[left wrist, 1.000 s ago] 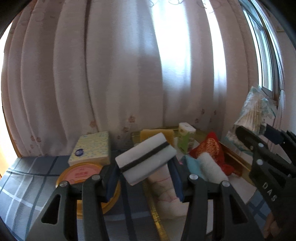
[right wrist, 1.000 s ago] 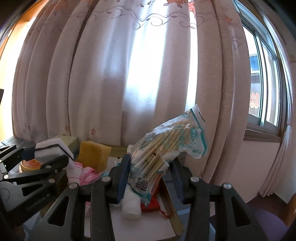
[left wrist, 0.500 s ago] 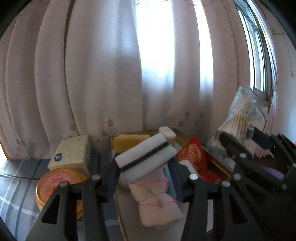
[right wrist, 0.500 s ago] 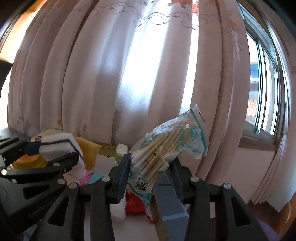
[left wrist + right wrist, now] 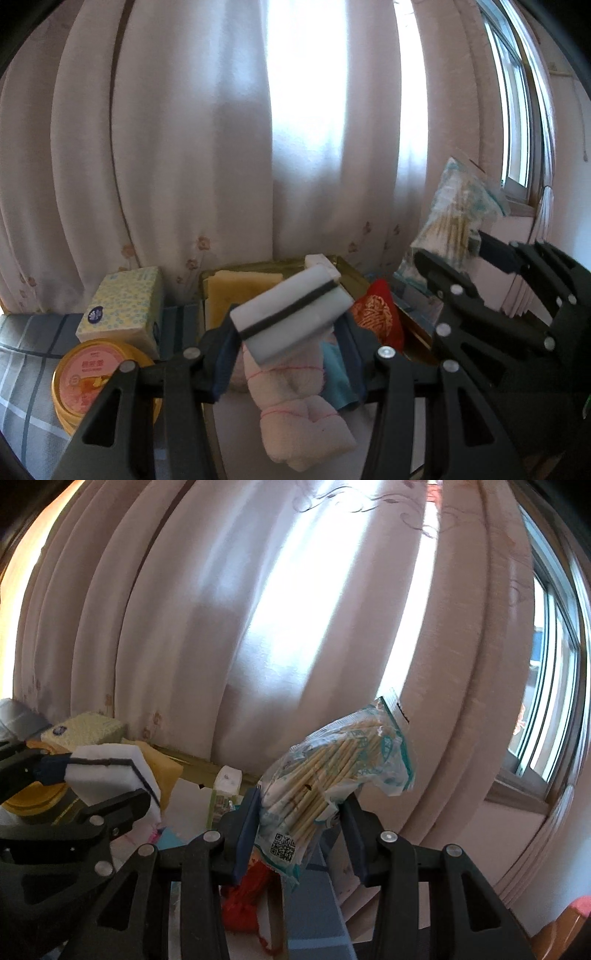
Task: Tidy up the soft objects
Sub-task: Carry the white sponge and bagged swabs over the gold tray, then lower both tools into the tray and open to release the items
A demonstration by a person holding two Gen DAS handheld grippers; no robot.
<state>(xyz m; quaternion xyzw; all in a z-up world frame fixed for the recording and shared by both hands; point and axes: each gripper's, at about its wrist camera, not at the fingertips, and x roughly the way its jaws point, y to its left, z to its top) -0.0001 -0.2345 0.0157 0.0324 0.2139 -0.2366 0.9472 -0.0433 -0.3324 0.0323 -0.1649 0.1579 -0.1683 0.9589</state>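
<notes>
Sponge and swab bag, each clamped and held above the tray.

Left gripper (image 5: pixel 291 354) grasps white sponge with a dark middle band (image 5: pixel 291 314) between its blue pads; long axis tilted, right end higher, lower left end by the left pad. Right gripper (image 5: pixel 299 834) grasps bag of cotton swabs (image 5: pixel 332 771) at its lower end, pads pressing both sides; bag and sticks lean up and to the right, sealed top free. Gold-rimmed tray (image 5: pixel 354 275) below holds yellow sponge (image 5: pixel 240 284), pink rolled cloth (image 5: pixel 295 398), red pouch (image 5: pixel 380 317). Tissue box (image 5: pixel 125 302) and yellow tub (image 5: pixel 96 373) stand left of tray. Tray's near edge hidden by the fingers; blue item behind the right pad hard to identify.
</notes>
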